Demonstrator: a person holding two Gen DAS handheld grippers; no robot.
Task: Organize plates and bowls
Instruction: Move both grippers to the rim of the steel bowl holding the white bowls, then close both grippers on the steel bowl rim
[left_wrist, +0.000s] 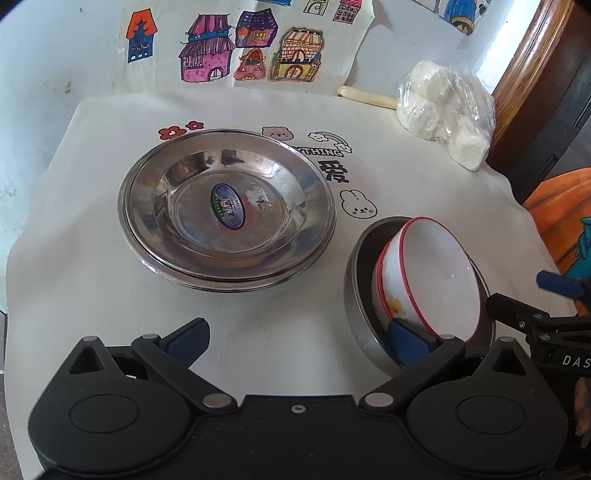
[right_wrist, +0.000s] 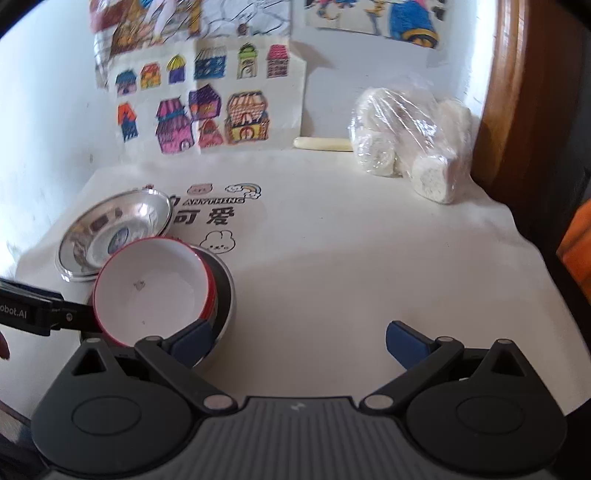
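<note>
Steel plates (left_wrist: 227, 210): stacked, sitting on white printed cloth (left_wrist: 92, 295). Red-rimmed white bowl (left_wrist: 432, 277): tilting inside grey metal bowl (left_wrist: 356, 314), right of the plates. Left gripper (left_wrist: 297, 341): fingers standing spread, right pad (left_wrist: 406, 341) lying against the bowls. Right gripper (right_wrist: 297, 341): hanging wide open, gripping nothing. Bagged white buns (right_wrist: 406, 147): sitting at far right corner

Both cameras sit low and close over the table, looking toward the wall. The left one faces the steel plates (left_wrist: 227, 210). The right one looks from farther right. Both see the white bowl (left_wrist: 432, 277).
</note>
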